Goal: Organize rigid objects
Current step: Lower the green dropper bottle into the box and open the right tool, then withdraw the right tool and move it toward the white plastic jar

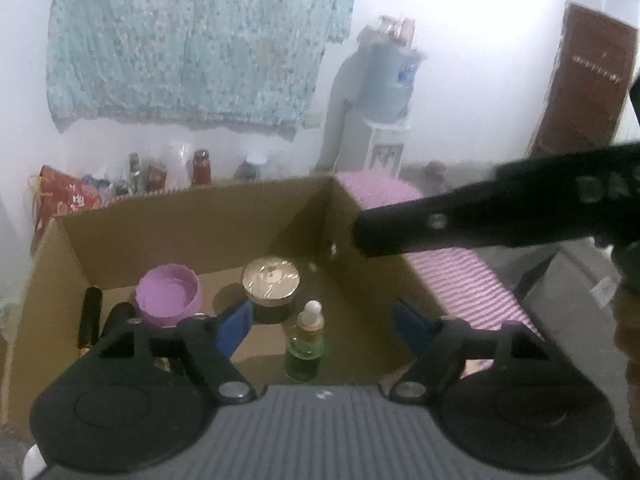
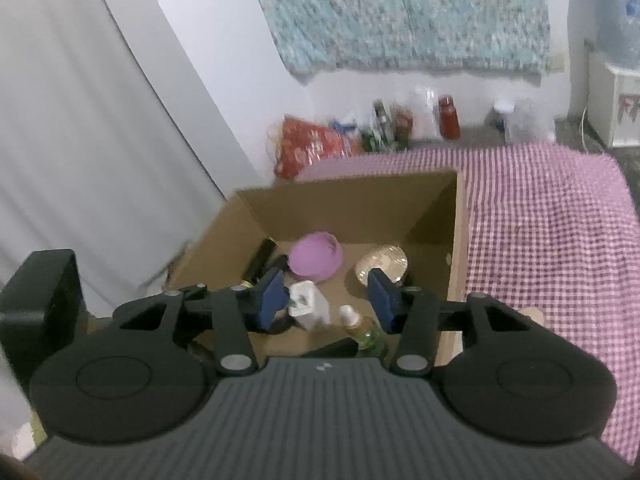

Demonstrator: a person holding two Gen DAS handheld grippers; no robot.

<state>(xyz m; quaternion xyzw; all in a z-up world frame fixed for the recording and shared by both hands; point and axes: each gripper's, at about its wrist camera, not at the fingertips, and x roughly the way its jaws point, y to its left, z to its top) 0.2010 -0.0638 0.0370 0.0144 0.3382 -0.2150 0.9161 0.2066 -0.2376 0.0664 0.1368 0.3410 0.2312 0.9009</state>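
Inside the cardboard box (image 1: pixel 192 224), near its front wall: a dropper bottle (image 1: pixel 306 344) of green liquid, upright. Behind it a gold-lidded jar (image 1: pixel 271 280); left of that a purple cup (image 1: pixel 168 294) and a black tube (image 1: pixel 90 316); a white block (image 2: pixel 308 306) beside the bottle. Above the box, left gripper (image 1: pixel 324 322) and right gripper (image 2: pixel 328 300), jaws apart, gripping nothing. Right of the box, checked pink cloth (image 2: pixel 540 216).
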